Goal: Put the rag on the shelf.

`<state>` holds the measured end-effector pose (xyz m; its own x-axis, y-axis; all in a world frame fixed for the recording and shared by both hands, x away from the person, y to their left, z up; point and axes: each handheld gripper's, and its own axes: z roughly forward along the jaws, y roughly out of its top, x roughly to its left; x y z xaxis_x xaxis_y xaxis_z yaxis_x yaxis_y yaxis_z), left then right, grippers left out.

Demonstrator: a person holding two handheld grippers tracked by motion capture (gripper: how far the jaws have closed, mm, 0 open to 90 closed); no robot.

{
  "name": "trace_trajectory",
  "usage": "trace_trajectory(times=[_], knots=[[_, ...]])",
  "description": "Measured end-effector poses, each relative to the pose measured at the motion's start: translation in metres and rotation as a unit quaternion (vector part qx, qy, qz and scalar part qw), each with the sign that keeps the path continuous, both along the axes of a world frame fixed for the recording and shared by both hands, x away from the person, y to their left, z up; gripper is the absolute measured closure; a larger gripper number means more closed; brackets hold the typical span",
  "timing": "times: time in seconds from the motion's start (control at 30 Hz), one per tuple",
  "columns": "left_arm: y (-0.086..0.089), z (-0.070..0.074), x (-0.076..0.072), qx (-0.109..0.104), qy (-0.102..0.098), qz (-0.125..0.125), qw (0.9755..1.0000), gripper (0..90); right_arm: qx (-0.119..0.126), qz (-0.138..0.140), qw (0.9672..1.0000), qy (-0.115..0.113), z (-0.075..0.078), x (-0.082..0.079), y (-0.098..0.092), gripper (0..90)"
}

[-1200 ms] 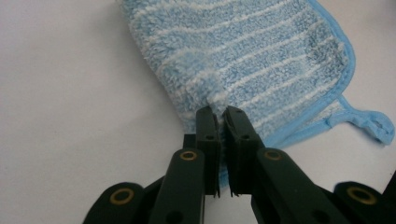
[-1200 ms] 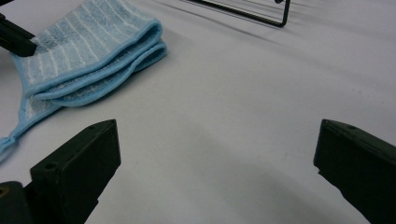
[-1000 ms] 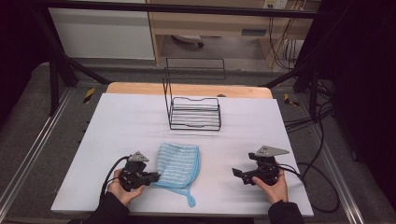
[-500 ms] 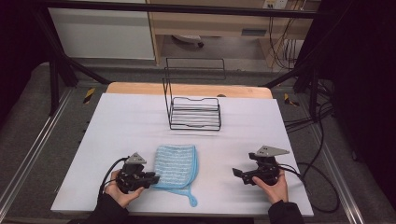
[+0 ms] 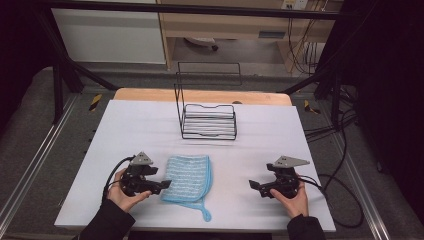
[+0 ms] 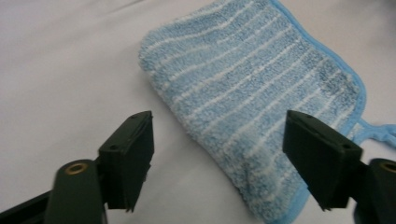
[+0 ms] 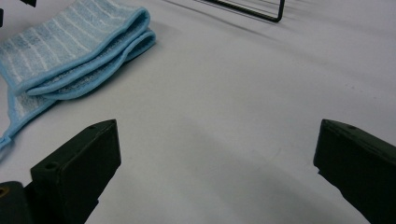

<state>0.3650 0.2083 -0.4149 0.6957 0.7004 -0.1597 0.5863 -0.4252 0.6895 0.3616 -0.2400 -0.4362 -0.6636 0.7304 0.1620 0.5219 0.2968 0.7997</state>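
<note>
The left gripper [image 5: 159,184] has just been opening its two black jaws, and they now stand wide apart with nothing clamped; in the left gripper view a corner of the folded light-blue terry cloth with white stripes and a blue bound edge [image 6: 261,100] lies on the table below and between them, untouched by either pad. In the high view this gripper sits at the near left of the table, just beside the cloth's left edge, held in the person's left hand [image 5: 125,194]. The cloth [image 5: 189,176] lies folded flat near the middle of the near half, its thin blue hanging loop [image 5: 204,214] trailing toward the near edge. The right gripper [image 5: 261,187] rests at the near right, well apart from the cloth, its jaws spread wide over bare white table covering [image 5: 150,125]. A black wire rack [image 5: 209,120] stands farther back near the table's middle.
</note>
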Motion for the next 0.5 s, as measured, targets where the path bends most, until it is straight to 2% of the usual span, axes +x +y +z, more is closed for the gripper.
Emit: trace_trajectory(times=[0.23,0.33,0.5], knots=[[-0.001,0.006,0.016,0.007,-0.008,0.001,0.9999,14.1,-0.002,-0.001,1.0000,0.000,0.000,0.000,0.000,1.2],[-0.002,0.009,0.023,0.005,-0.011,0.008,0.9999,10.5,-0.002,-0.001,1.0000,0.000,0.000,0.000,0.000,1.2],[-0.003,0.011,0.036,0.016,-0.024,0.027,0.9992,8.3,-0.002,0.000,1.0000,-0.001,0.000,0.000,0.000,1.2]])
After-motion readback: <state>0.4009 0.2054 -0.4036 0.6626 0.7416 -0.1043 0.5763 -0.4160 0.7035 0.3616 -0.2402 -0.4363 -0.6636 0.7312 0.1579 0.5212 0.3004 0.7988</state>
